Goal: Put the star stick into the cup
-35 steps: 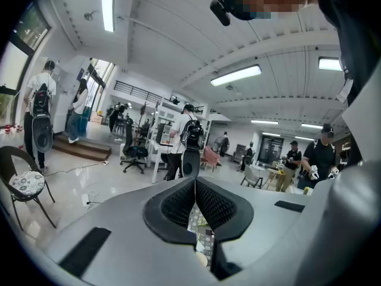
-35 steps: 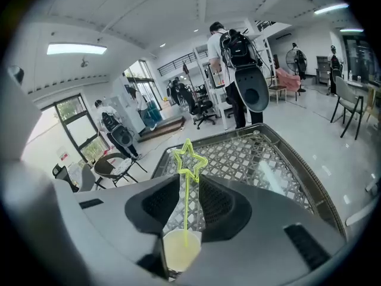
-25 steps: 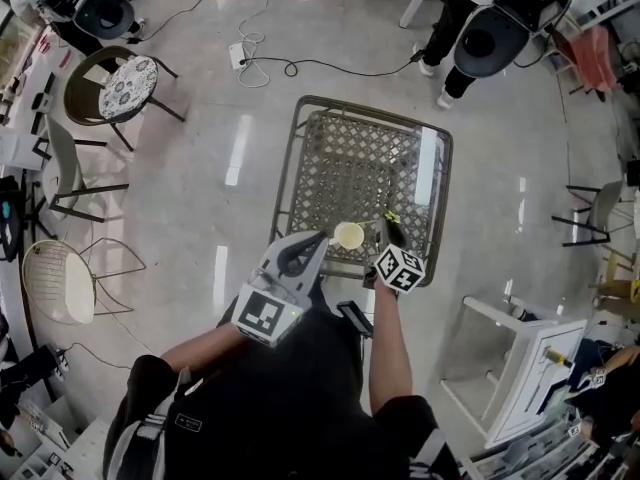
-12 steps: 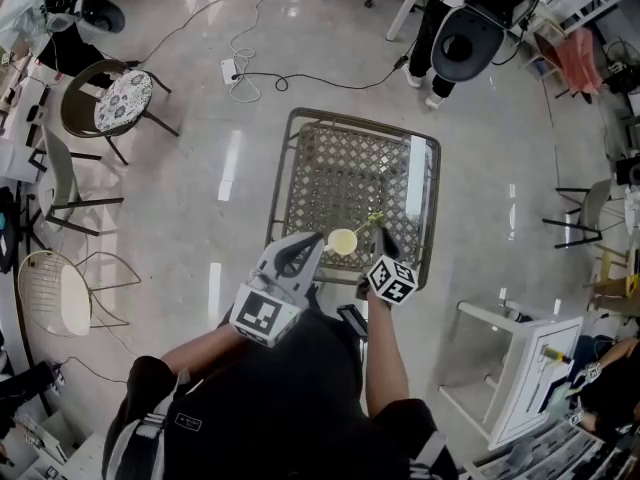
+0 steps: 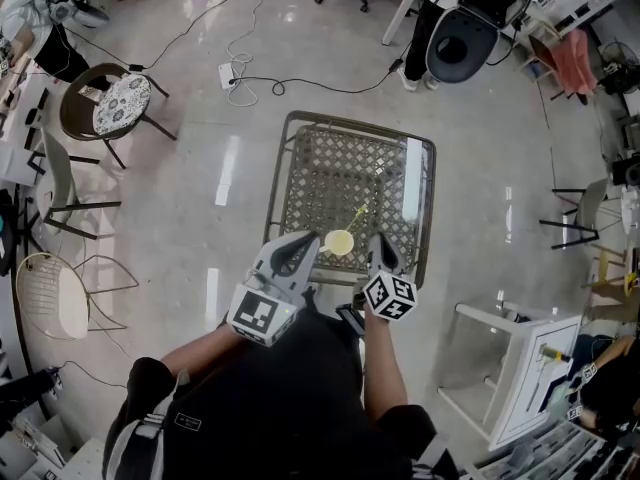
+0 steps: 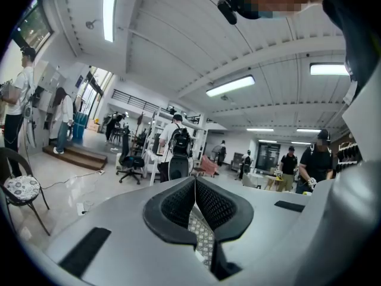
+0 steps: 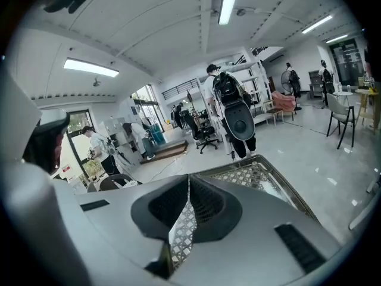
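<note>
A pale yellow cup [image 5: 339, 241] stands near the front edge of the metal lattice table [image 5: 310, 168]. The thin yellow star stick [image 5: 356, 216] stands in the cup and leans up to the right. My left gripper [image 5: 311, 241] hovers just left of the cup, shut with nothing in it. My right gripper [image 5: 378, 242] is to the right of the cup, apart from the stick, its jaws shut and empty. The left gripper [image 6: 194, 180] and right gripper [image 7: 189, 180] views show the pads meeting. The table [image 7: 250, 174] shows in the right gripper view; the cup is hidden there.
A chair with a patterned cushion [image 5: 110, 103] and a wire chair [image 5: 55, 293] stand at the left. A white stool [image 5: 520, 363] is at the right. A power strip with cables [image 5: 228, 73] lies on the floor behind the table. A person [image 5: 455, 18] stands beyond it.
My right gripper has let go of the star stick and drawn back toward me. The stick now stands in the cup. The left gripper has barely moved.
</note>
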### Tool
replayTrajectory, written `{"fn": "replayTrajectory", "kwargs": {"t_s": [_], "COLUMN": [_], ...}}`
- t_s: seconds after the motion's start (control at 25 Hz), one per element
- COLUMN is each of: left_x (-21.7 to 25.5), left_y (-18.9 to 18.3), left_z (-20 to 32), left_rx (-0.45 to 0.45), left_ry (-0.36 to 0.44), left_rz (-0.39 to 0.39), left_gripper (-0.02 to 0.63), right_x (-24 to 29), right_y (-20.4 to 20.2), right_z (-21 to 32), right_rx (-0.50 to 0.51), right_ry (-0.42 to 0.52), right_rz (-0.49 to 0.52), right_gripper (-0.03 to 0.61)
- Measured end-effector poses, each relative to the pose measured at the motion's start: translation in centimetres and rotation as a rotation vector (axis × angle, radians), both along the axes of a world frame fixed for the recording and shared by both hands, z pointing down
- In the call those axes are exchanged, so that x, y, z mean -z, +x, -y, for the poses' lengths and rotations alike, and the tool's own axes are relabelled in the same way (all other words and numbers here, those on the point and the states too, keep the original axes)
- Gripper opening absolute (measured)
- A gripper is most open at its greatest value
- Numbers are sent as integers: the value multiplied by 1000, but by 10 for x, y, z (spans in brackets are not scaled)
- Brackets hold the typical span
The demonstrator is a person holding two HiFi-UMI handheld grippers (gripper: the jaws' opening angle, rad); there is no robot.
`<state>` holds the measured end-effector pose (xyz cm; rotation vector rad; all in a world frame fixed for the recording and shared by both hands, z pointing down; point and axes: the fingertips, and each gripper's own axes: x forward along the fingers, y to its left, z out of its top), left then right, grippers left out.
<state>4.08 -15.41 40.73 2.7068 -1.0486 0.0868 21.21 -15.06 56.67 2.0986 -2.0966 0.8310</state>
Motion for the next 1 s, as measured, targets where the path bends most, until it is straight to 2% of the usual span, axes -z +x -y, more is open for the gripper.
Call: {"fn": "replayTrajectory", "kwargs": {"t_s": [0.28,0.52,0.72,1.0], "left_x": [9,3,9,2], "left_y": [9,8,6,11], "left_z": [-4,-4,-3,-7], "left_rx": [-12,-24,-15,-39], "left_ry": [35,34,31,34], "left_rz": [-38,-21,-41,-28], "left_gripper": [18,18,18,18], "right_x": [54,103,123,125], "right_y": [-9,-23,-35,-38], "right_z": [-22,-41,-55,-62], "right_rx": [-7,-8,-15,-18], "right_ry": [93,169,194,184], "right_rz": [-47,-103,-87,-106], "right_gripper": [15,15,15,11]}}
